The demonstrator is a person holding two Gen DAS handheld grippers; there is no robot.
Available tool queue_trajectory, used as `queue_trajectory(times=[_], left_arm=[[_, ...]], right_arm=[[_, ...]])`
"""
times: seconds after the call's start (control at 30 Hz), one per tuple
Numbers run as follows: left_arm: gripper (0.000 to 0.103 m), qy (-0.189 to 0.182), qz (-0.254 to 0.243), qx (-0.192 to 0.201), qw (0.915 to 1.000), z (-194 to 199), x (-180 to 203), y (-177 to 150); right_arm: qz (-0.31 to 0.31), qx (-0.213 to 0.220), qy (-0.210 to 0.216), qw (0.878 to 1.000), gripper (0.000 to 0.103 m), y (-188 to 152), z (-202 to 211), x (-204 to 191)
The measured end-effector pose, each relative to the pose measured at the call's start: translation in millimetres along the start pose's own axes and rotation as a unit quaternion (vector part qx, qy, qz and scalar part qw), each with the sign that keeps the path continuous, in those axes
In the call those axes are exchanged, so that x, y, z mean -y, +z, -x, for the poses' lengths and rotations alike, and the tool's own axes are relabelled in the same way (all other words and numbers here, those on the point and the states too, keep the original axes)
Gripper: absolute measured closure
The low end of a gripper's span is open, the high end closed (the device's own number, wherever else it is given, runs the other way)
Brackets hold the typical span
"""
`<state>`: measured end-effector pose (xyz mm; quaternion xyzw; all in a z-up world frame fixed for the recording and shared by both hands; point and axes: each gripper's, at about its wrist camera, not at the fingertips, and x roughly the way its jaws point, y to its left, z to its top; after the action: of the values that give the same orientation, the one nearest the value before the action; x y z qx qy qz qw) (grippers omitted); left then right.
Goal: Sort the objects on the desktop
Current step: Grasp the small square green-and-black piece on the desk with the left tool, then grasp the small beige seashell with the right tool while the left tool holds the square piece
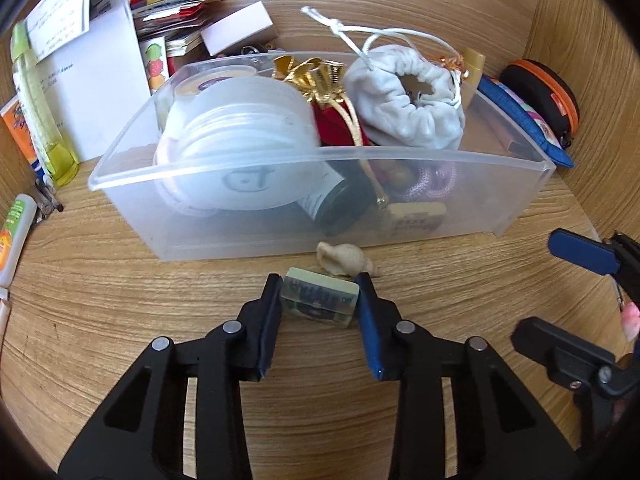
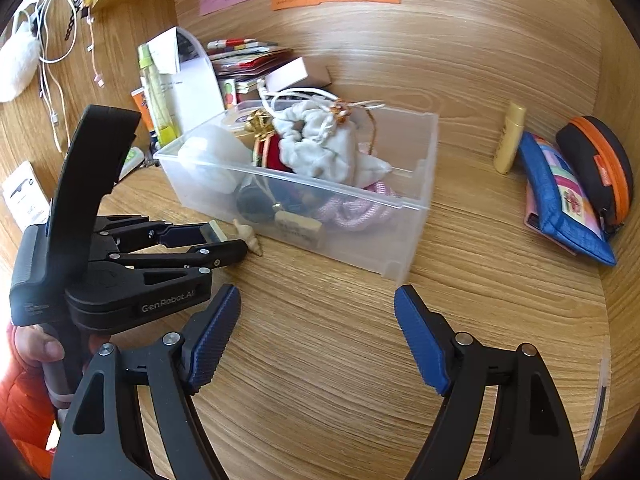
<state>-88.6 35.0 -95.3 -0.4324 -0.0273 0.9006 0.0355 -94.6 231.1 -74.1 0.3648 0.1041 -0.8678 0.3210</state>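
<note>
My left gripper (image 1: pixel 319 296) is shut on a small pale green block with dark print (image 1: pixel 320 300), held just above the wooden desk in front of a clear plastic bin (image 1: pixel 320 160). It also shows in the right wrist view (image 2: pixel 224 240), with the block (image 2: pixel 215 232) between its tips. A small beige seashell (image 1: pixel 344 261) lies on the desk between the block and the bin. My right gripper (image 2: pixel 316 320) is open and empty over bare desk, to the right of the left one. The bin (image 2: pixel 416 200) holds a white drawstring pouch (image 1: pixel 404 100), a white round container (image 1: pixel 236 128) and other items.
A blue pouch (image 2: pixel 560 200), a black-and-orange zip case (image 2: pixel 600 160) and a yellow tube (image 2: pixel 510 136) stand at the right wall. A white file holder (image 1: pixel 100 92), bottles and stacked cards crowd the back left. Cables hang on the left wall (image 2: pixel 48 60).
</note>
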Motion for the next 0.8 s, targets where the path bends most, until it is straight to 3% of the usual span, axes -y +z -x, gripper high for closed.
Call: queue_trajectory(times=[0.17,0.23,0.43,0.8], left_arm=[[0.067,0.002,0.001,0.010,0.9999,14,-15,-10],[0.067,0.009,0.004,0.014,0.9999,17,-22,-11],[0.067,0.017,0.023,0.021,0.9994,22,-52,-11],[0.067,-0.008,0.036,0.028,0.9989,27,-75,-8]], right_arm=[[0.021,-0.006,0.021,1.000,0.027,4,-11,-12],[0.030,-0.004,0.023,0.999,0.040,6,-14,-20],[0.056,-0.030,0.041,0.997,0.059,17,-39,-48],[0.071,-0.069,0.029,0.995,0.076,33,-81,-64]])
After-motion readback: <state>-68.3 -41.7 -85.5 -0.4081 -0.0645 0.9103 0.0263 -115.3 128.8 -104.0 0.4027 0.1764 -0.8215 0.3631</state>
